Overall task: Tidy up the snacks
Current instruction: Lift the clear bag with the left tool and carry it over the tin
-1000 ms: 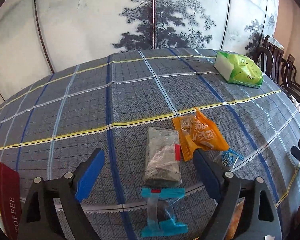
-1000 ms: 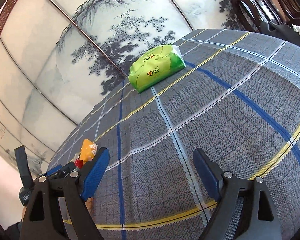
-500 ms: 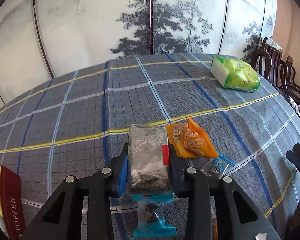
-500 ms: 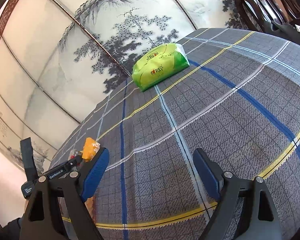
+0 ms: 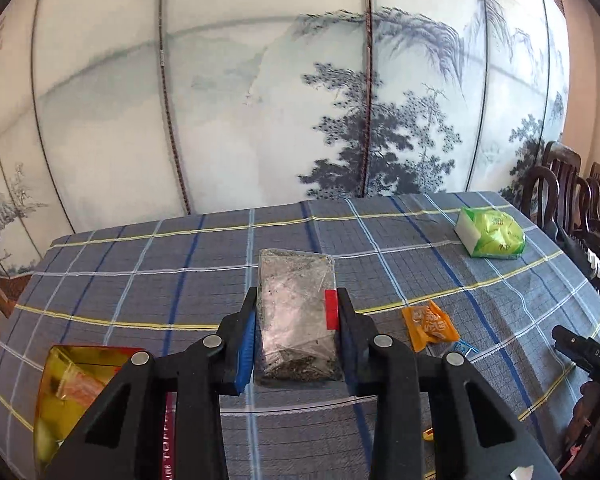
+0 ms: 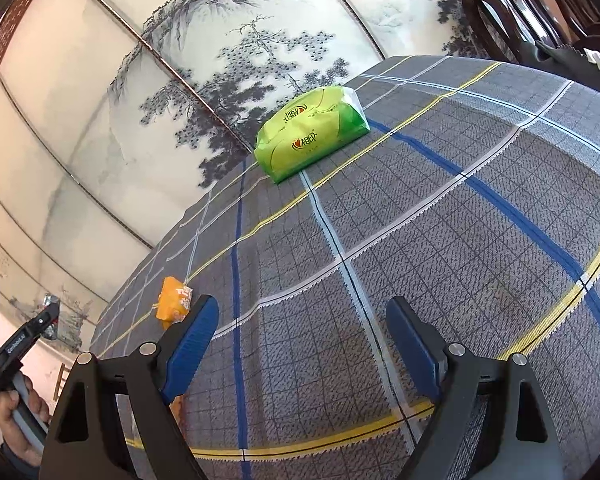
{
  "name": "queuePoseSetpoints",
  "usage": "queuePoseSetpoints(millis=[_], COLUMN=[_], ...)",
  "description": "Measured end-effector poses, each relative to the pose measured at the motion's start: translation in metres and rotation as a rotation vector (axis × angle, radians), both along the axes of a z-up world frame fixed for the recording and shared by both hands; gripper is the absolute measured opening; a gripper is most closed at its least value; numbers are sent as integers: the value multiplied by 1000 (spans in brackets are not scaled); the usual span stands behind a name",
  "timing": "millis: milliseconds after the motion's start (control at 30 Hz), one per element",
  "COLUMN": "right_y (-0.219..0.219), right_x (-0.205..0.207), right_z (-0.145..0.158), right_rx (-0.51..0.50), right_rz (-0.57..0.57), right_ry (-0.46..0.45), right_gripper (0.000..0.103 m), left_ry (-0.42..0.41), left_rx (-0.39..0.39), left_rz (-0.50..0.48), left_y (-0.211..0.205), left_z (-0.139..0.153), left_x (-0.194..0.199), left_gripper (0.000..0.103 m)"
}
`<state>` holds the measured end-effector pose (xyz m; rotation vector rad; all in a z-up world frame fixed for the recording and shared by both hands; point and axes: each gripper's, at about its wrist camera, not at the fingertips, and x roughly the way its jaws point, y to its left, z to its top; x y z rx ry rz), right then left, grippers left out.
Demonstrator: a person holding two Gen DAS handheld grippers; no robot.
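Painted pine-tree screen panels back a table under a blue-grey plaid cloth [image 5: 148,280], where at lower left of the left wrist view a gold-and-red box [image 5: 76,396] sits open, likely the snacks' destination. At centre the left gripper [image 5: 296,340] pinches a clear plastic packet of dark bits with a red tab [image 5: 296,320], raised above the cloth, seemingly for carrying to that box. Right of it lie an orange printed sachet [image 5: 430,326] and a green tissue pack [image 5: 492,238], writing unreadable; the right gripper [image 6: 300,344] hangs spread and empty.

1 clear snack bag [image 5: 296,312], 1 orange packet [image 5: 430,326], 1 green pack [image 5: 492,236], 1 gold-red box [image 5: 66,392], 2 tongs [image 5: 296,336] [image 6: 300,344]
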<state>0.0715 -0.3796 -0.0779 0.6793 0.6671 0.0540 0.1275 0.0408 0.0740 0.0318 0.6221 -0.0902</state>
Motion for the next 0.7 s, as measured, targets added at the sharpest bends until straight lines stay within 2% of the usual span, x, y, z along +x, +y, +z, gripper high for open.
queuePoseSetpoints(millis=[233,267,367,567,700], right_y=[1,0,1,1,1], right_x=[0,0,0,1,1], right_z=[0,0,0,0,0], right_rx=[-7,-6,-7,-2,-1], right_rz=[0,0,0,2,5], right_ry=[4,3,4,1,0], right_gripper=[86,86,86,87,88], left_ry=[-29,-27,-14,48,85], left_rx=[-17,-20,64,90,82], left_rz=[127,129,156,207,239], left_y=[93,104,123,163,184], left_z=[18,15,0,-30,-43], left_x=[-30,-35,-50,-76,-88], left_gripper=[31,31,31,31,31])
